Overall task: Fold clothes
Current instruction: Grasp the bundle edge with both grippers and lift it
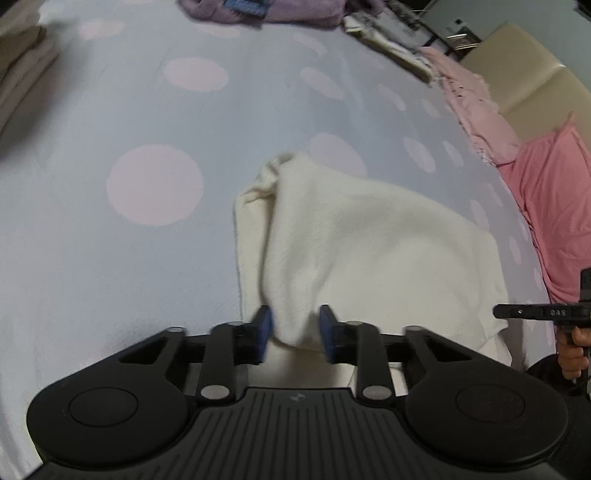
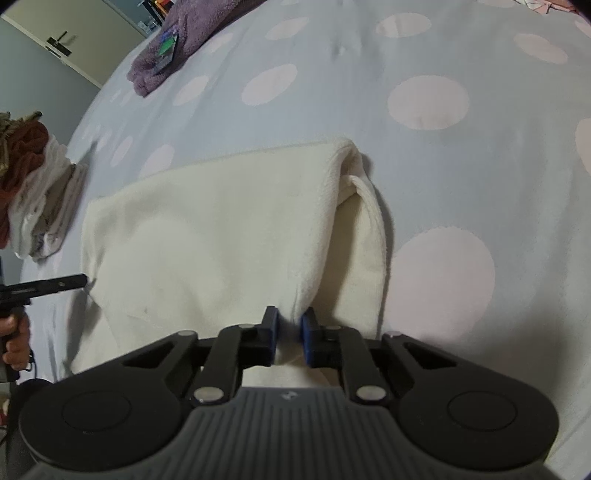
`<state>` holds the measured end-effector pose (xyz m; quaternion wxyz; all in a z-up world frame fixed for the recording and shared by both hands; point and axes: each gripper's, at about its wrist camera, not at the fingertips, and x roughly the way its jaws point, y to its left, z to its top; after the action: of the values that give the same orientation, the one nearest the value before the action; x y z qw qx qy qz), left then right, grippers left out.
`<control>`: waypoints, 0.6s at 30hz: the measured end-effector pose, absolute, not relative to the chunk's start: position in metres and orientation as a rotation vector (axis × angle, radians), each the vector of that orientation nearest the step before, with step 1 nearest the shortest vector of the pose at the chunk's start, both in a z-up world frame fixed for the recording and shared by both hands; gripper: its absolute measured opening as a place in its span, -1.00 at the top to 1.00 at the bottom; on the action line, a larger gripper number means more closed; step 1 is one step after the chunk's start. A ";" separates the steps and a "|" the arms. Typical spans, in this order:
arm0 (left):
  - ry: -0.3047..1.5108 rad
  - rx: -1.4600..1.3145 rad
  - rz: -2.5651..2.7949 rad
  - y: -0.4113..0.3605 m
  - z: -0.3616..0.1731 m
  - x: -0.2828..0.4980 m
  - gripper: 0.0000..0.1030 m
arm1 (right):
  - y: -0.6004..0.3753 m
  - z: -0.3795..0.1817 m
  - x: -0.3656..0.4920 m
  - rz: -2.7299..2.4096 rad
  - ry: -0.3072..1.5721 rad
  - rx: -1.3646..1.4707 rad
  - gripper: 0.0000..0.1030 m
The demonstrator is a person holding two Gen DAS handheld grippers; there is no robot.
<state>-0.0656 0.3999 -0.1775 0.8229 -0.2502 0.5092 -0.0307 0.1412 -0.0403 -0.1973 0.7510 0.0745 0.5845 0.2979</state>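
Both jaws nipped on near corners of cream garment (image 2: 221, 229) on spotted bed (image 1: 110, 110): left gripper (image 1: 295, 328) w/ loose bunch, right gripper (image 2: 289, 334) tighter. Risk: left slips, fold skews.

From my left gripper (image 1: 295, 332), the folded garment (image 1: 369, 251) lies on the bedspread (image 1: 147, 258) from 12 toward 2 o'clock, its near edge between my pads. A towel (image 1: 288, 11) sits far off at 12, a pile of clothes (image 1: 546, 199) at 2. My right gripper (image 2: 290, 334) has a laundry heap (image 2: 37, 192) at 10.
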 end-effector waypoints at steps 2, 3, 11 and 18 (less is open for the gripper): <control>1.088 -0.557 -0.060 0.403 -0.181 -0.065 0.81 | -0.040 -0.197 0.142 0.655 1.278 0.178 0.73; 1.082 -0.570 -0.063 0.404 -0.181 -0.066 0.91 | -0.041 -0.197 0.142 0.656 1.277 0.183 0.74; 1.000 -0.723 -0.155 0.418 -0.166 -0.081 0.93 | -0.057 -0.182 0.146 0.683 1.271 0.322 0.78; 0.987 -0.808 -0.205 0.420 -0.152 -0.113 0.93 | -0.077 -0.166 0.137 0.704 1.318 0.397 0.78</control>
<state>-0.1125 0.4203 -0.1522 0.7985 -0.3764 0.4600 -0.0956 0.1369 -0.0771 -0.1655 0.7157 0.1793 0.5954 0.3180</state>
